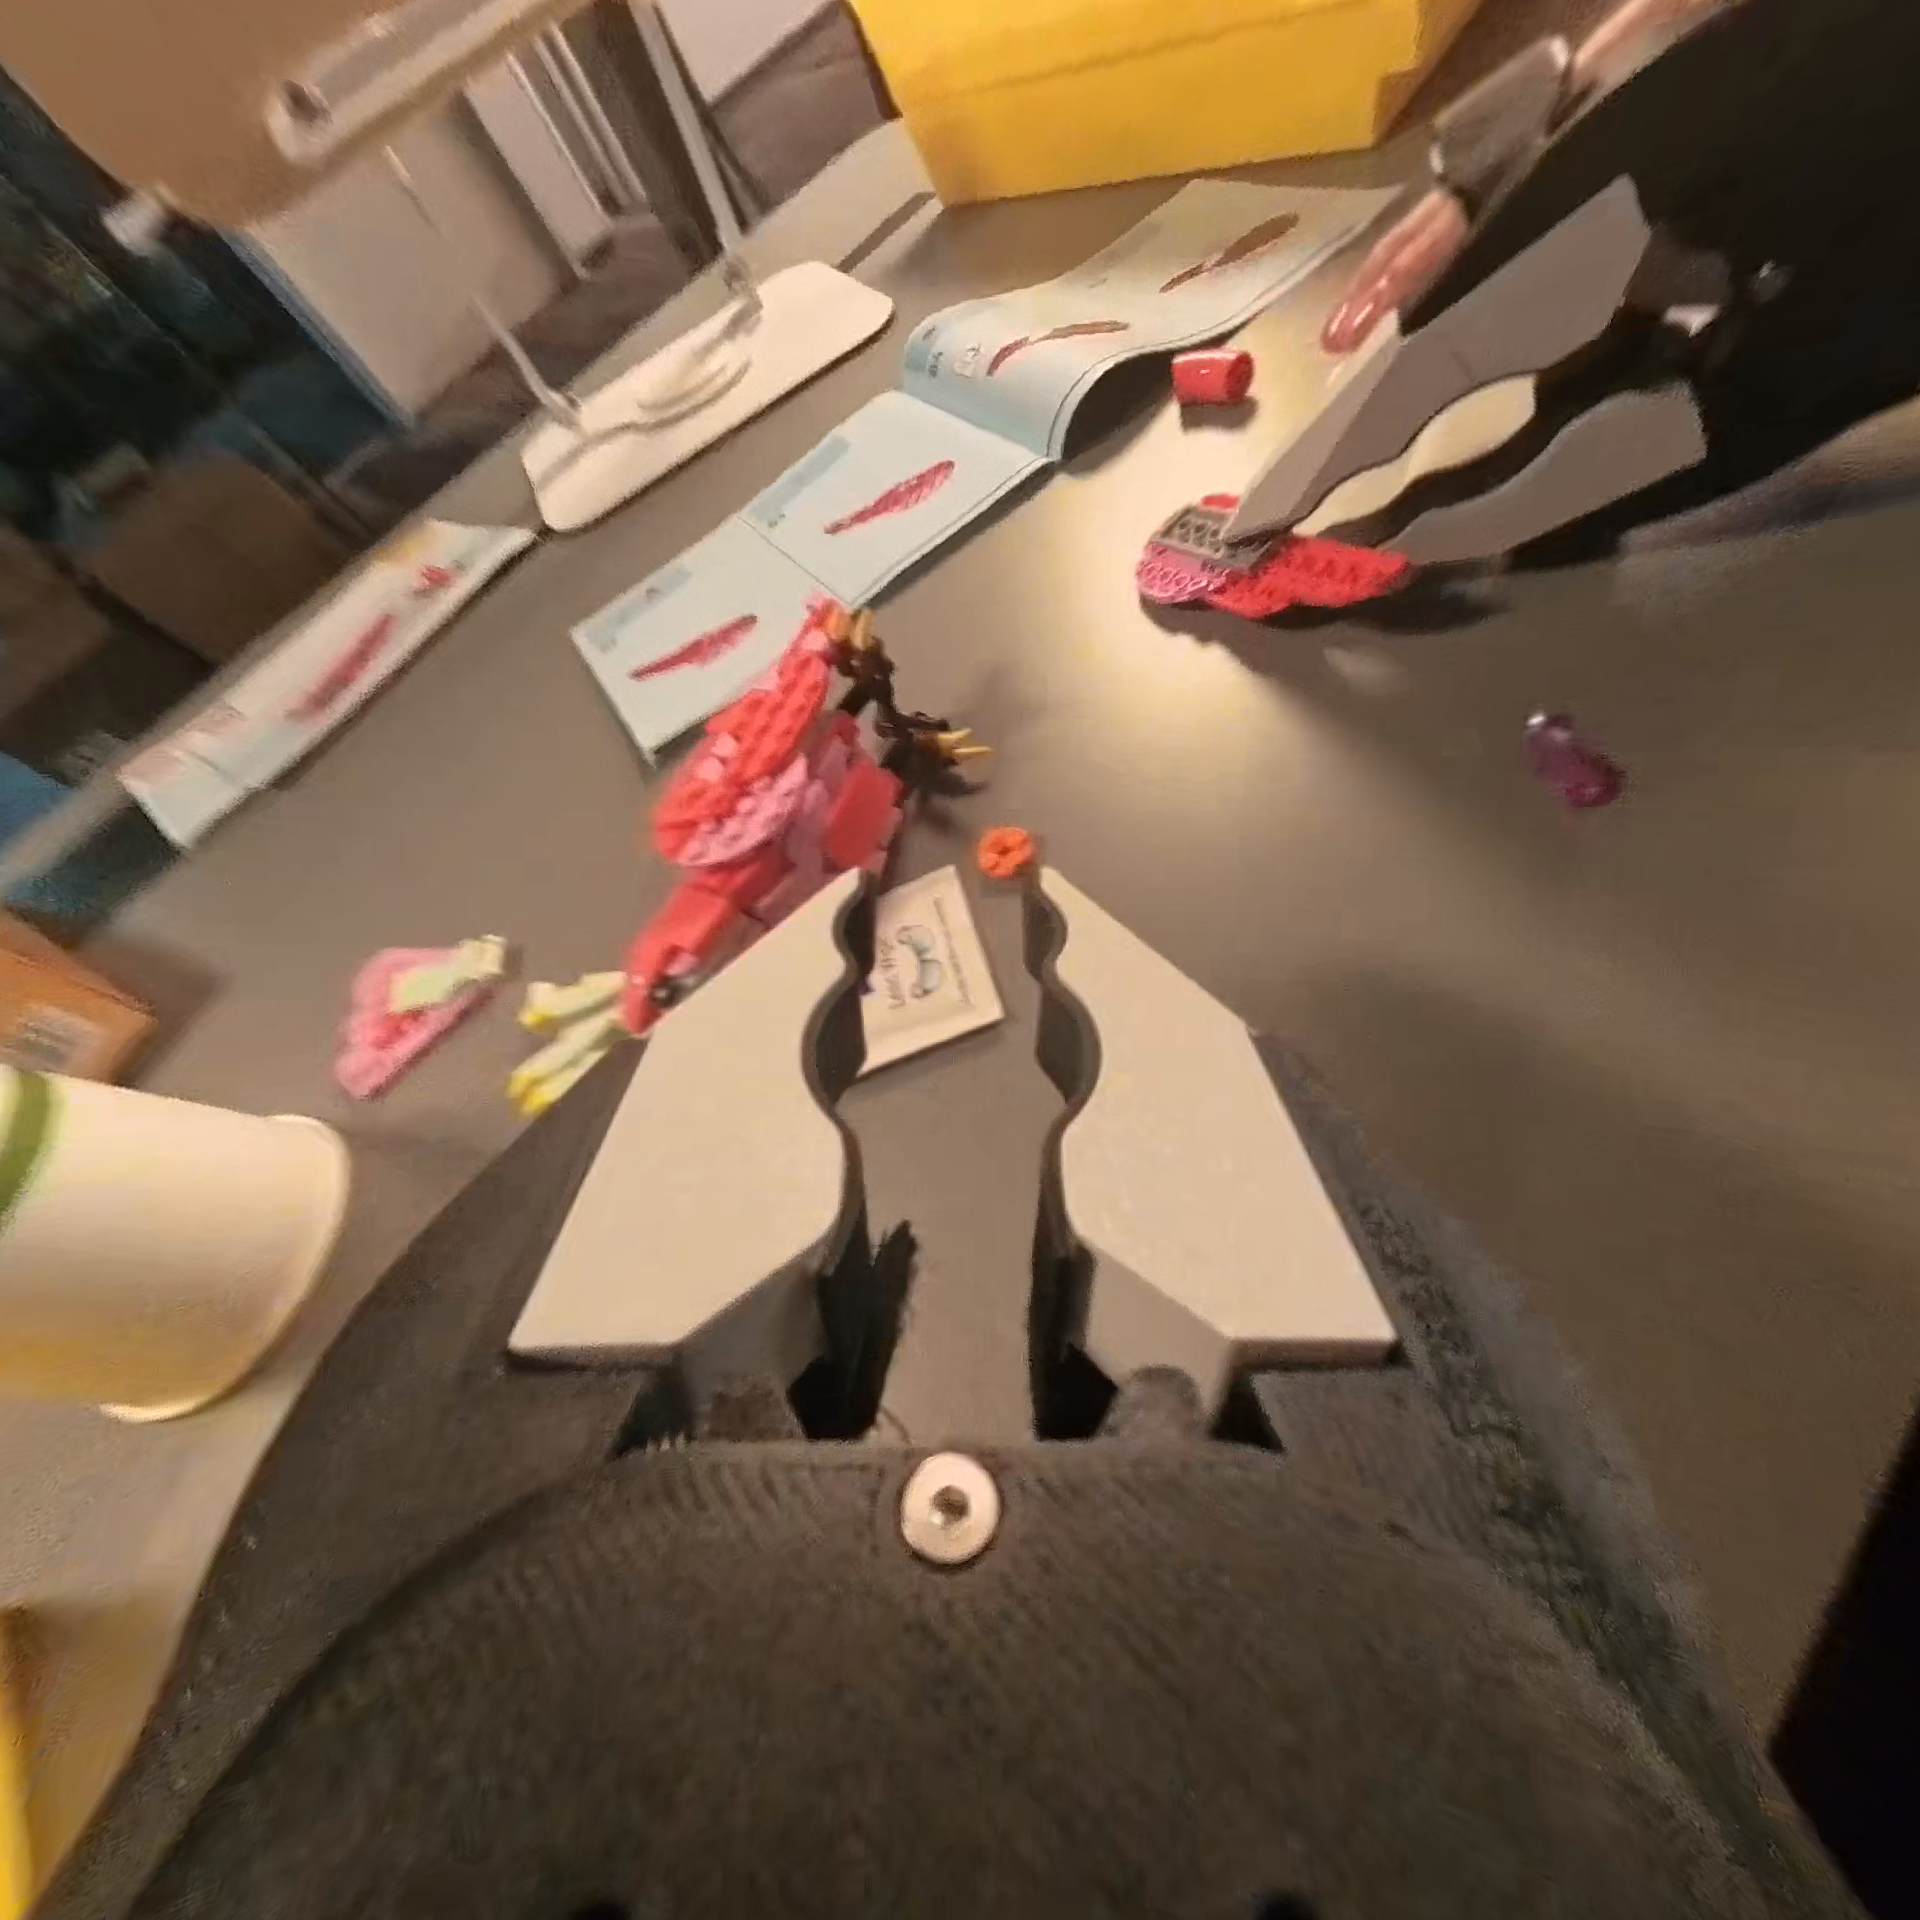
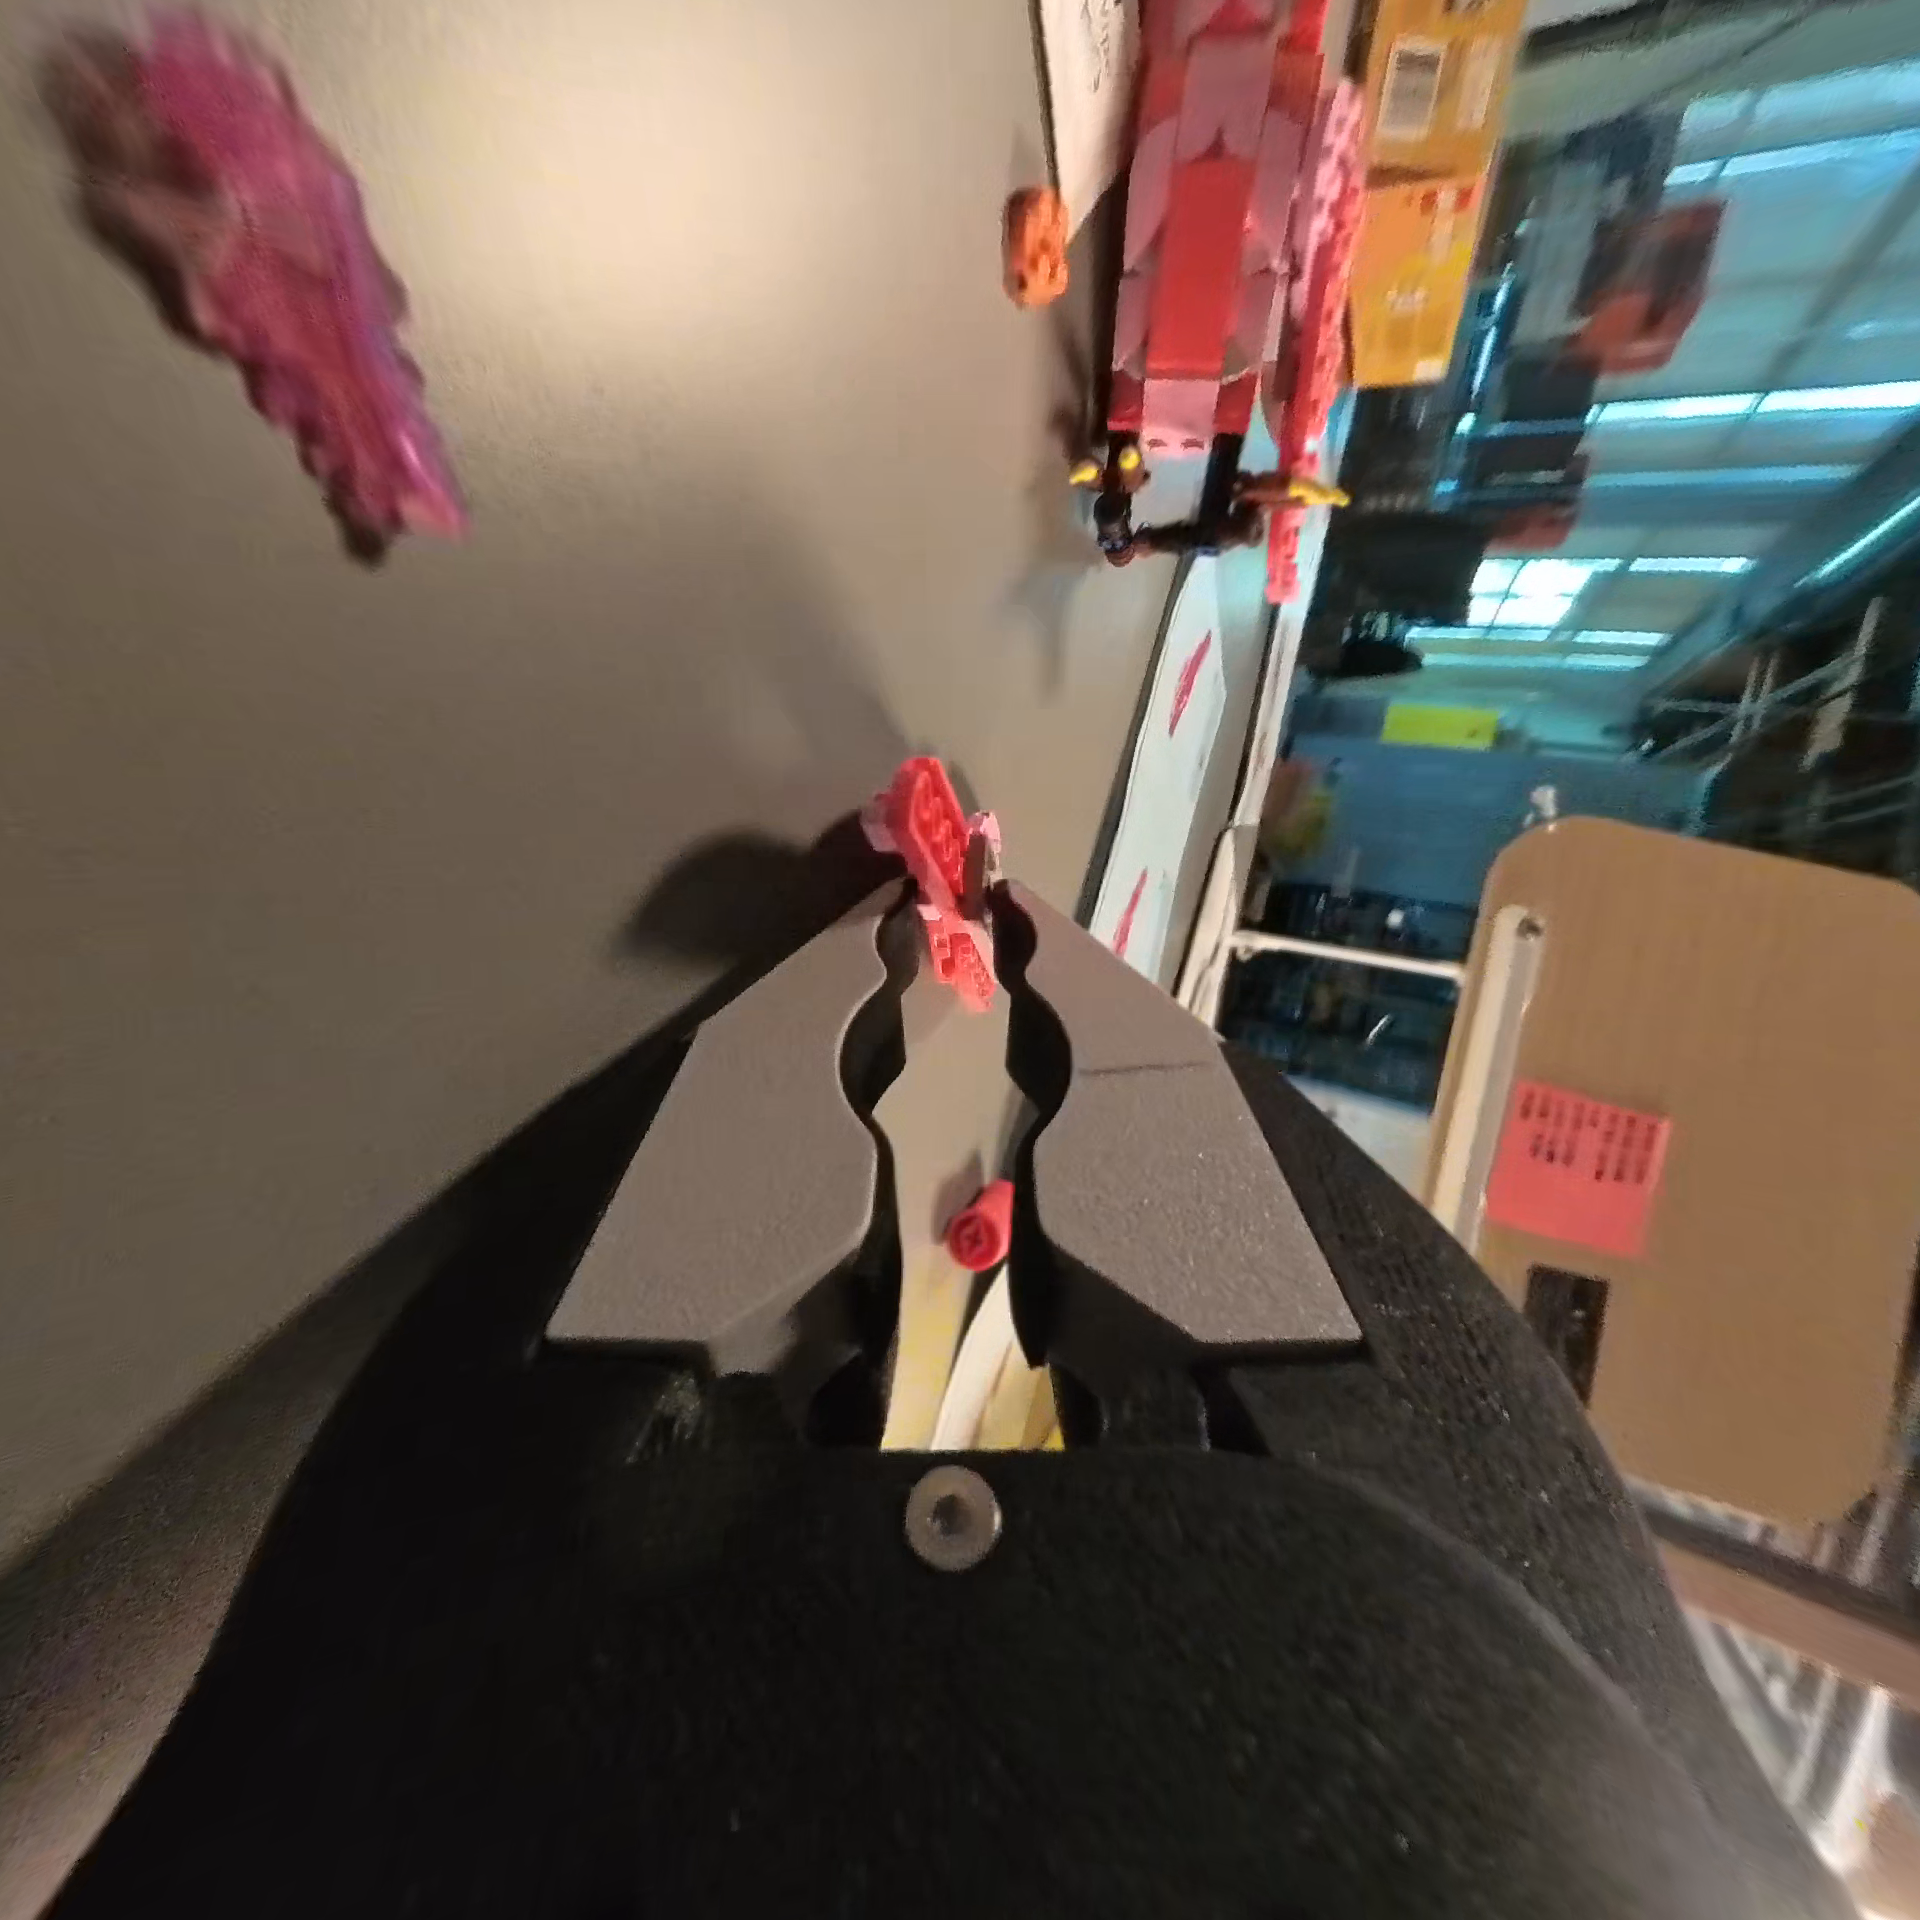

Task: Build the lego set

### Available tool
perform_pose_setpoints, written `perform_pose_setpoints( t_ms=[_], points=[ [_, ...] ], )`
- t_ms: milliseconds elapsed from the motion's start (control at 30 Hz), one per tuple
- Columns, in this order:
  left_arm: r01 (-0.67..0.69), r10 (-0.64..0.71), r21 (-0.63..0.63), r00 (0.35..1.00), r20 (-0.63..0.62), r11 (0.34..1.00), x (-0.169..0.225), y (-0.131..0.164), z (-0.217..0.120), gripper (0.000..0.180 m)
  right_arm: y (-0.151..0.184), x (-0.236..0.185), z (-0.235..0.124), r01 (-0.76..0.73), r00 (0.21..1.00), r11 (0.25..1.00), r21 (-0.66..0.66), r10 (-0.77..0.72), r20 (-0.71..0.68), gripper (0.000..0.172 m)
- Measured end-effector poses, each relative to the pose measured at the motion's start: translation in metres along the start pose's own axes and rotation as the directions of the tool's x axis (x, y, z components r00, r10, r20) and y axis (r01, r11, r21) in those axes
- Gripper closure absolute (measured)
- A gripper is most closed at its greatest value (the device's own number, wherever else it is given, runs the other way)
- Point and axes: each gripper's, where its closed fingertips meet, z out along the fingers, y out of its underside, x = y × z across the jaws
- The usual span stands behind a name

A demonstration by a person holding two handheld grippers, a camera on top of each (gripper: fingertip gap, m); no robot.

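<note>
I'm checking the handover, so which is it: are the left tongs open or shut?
Open. The left tongs show bare table and a small white card between the fingers, which grip nothing.

Your grey bench (image 1: 1351,935) carries a red-and-pink brick bird model (image 1: 769,821) at centre, with a small orange stud (image 1: 1006,854) and a white card (image 1: 935,971) just right of it. Open instruction booklets (image 1: 831,509) lie farther back, a pink wing piece (image 1: 405,1003) near left, a purple translucent piece (image 1: 1574,758) right.

Matt grey table (image 1: 1351,935), glossy studded plastic bricks (image 1: 1288,577)
</note>
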Motion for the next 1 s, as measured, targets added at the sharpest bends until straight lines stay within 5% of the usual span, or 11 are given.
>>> perform_pose_setpoints(
  t_ms=[200,333,500,867,1000],
  points=[
    [0.089,-0.103,-0.142,0.991,-0.090,0.986,0.004,0.015,0.035,0.150,-0.017,-0.001,-0.018,-0.366,0.924,0.930,-0.039,0.368,0.100,0.137],
    [0.056,-0.084,-0.193,0.987,-0.139,0.980,0.008,0.019,0.051,0.152,-0.022,-0.008,-0.036,-0.633,0.751,0.773,-0.048,0.628,0.207,0.116],
    [0.016,-0.061,-0.244,0.982,-0.180,0.970,0.013,0.024,0.063,0.154,-0.024,-0.007,-0.063,-0.855,0.506,0.518,0.024,0.824,0.254,0.112],
    [0.090,-0.166,-0.342,0.966,-0.199,0.935,0.019,0.029,0.070,0.161,0.001,0.015,-0.085,-0.983,0.079,0.027,0.182,0.955,0.285,0.113],
    [0.107,-0.185,-0.333,0.959,-0.213,0.937,0.021,0.029,0.070,0.166,0.015,0.022,-0.087,-0.974,-0.014,-0.075,0.216,0.963,0.270,0.112]
  ],
)
